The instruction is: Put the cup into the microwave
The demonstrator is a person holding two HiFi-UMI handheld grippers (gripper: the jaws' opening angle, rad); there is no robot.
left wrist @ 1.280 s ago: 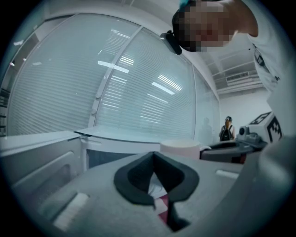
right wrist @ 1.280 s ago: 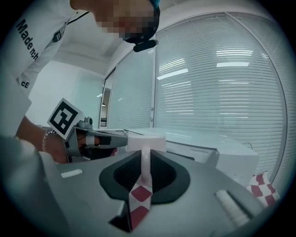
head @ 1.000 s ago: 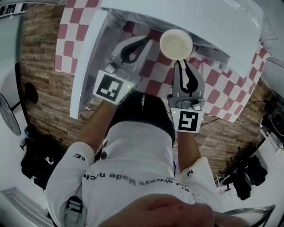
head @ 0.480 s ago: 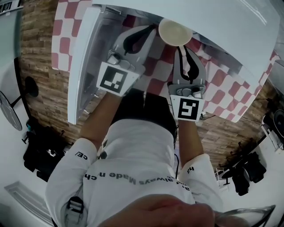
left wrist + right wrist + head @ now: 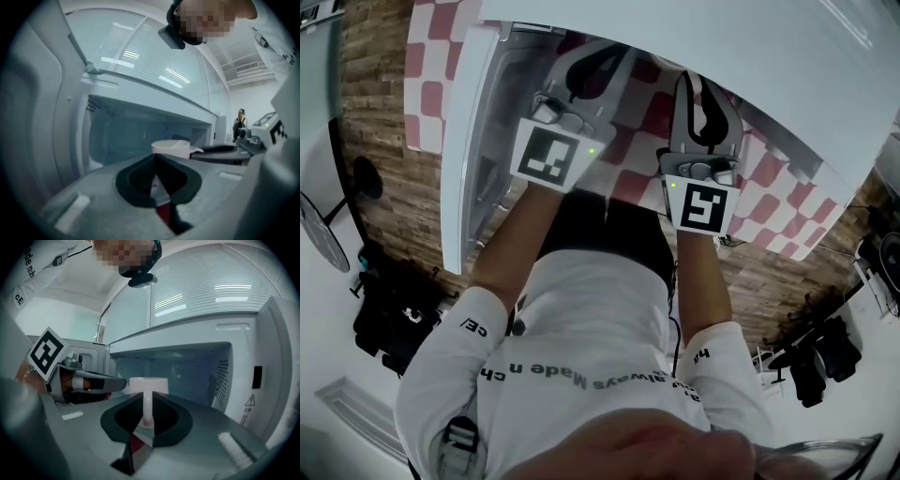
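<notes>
At twelve o'clock, microwave [image 5: 187, 366]: white, its cavity wide open before both my claws. In the head view only its top shows, and that hides the cup.
Door [image 5: 473, 141]: swung out at my nine o'clock, clear of the way in.
Checked cloth [image 5: 623, 141]: red and white, under the microwave, showing beneath my claws.
Left claw [image 5: 155, 157]: clenched on nothing, tips meeting, idle at nine o'clock of the cup.
Right claw [image 5: 147, 397]: clamped on the cup's handle, pointing at twelve o'clock into the cavity.
Cup [image 5: 148, 385]: white and upright, off the end of my right claw at the mouth of the cavity. I cannot tell whether its base touches the floor inside.
Handle [image 5: 147, 413]: a narrow white strap pinched between my jaws.
Handling: I judge the cup rigid and fairly light, but smooth and breakable. Held by the handle alone it can swing or tip, so I'd keep it level and set it down gently before letting go.
</notes>
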